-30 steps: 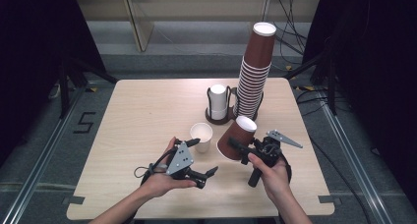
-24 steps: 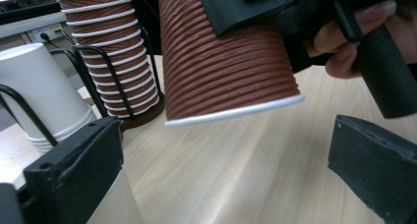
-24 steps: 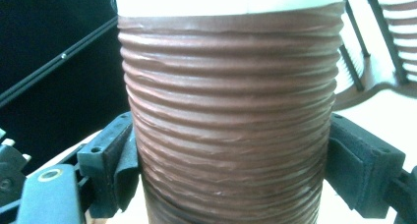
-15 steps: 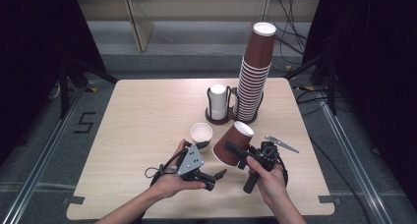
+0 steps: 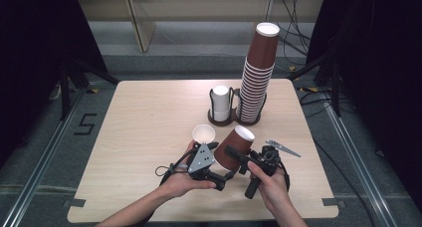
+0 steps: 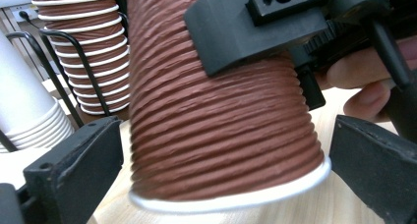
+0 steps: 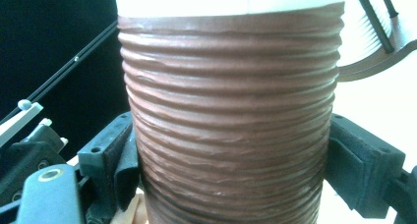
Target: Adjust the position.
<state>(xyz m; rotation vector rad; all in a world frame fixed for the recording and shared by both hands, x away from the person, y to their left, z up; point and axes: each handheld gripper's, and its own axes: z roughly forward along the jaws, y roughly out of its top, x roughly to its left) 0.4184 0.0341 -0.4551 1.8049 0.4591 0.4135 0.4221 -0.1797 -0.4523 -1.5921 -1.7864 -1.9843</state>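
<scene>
the right claw (image 5: 238, 157) grips a brown ribbed cup (image 5: 233, 147) by its sides, holding it tilted above the near middle of the desk (image 5: 139, 122). in the right gripper view both pads press the cup's wall. the left claw (image 5: 219, 176) is spread open around the cup's lower end, with a gap on each side in the left gripper view. just left of the cup stands a small white cup (image 5: 203, 134). farther back a dark wire holder (image 5: 221, 118) carries a white cup stack (image 5: 220, 101) and a tall brown cup stack (image 5: 257, 72).
</scene>
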